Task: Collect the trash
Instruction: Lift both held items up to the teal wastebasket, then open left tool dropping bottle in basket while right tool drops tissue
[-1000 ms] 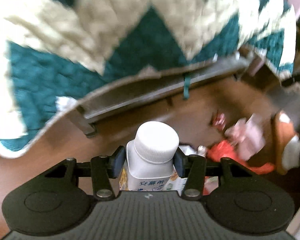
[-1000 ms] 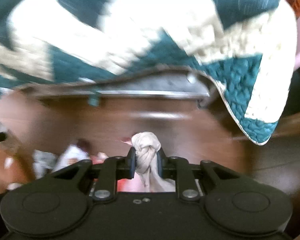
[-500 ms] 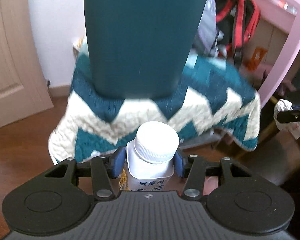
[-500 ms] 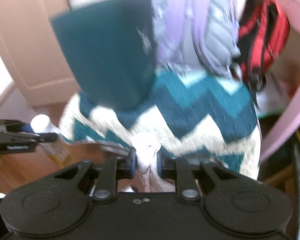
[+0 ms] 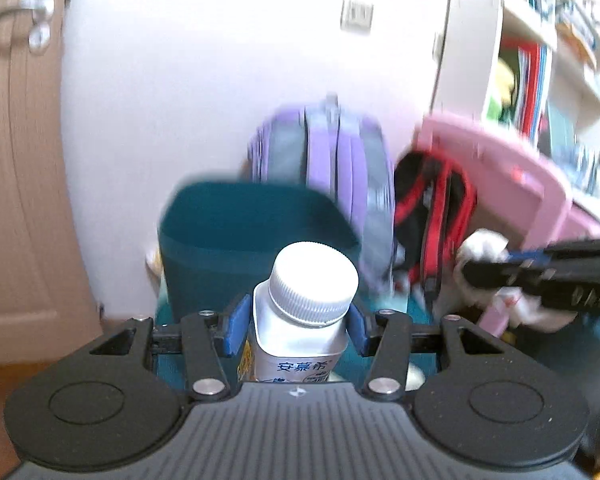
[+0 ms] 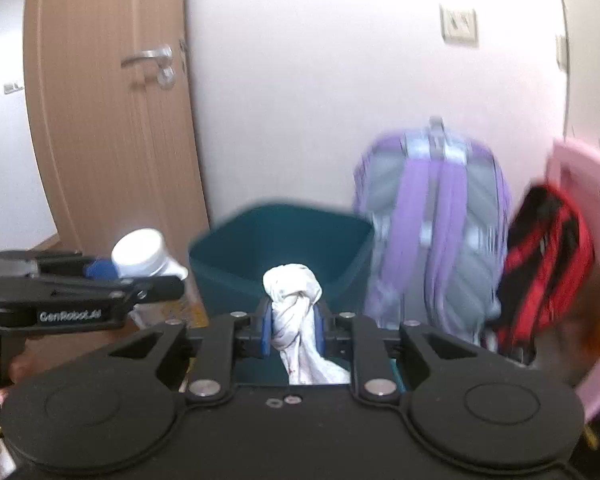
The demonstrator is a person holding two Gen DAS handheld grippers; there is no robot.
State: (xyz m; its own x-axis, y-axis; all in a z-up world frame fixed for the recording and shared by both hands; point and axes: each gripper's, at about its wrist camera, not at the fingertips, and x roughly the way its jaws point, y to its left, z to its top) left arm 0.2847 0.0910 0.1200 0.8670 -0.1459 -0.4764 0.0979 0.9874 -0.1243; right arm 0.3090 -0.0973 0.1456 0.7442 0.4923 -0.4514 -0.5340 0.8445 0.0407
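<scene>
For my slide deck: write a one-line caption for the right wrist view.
Right hand-held gripper shut on a knotted white rag, facing the teal bin beside a purple backpack.

bin [image 6: 280, 240] left of backpack [image 6: 436, 220], door [image 6: 112, 120] leftmost

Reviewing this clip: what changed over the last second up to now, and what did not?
Both grippers swung up from the littered floor under the zigzag quilt and now face the teal bin by the wall, beside the purple backpack. Nothing was taken or released: the left gripper still clamps the white-capped bottle, and the right gripper still clamps the knotted white bag.
</scene>
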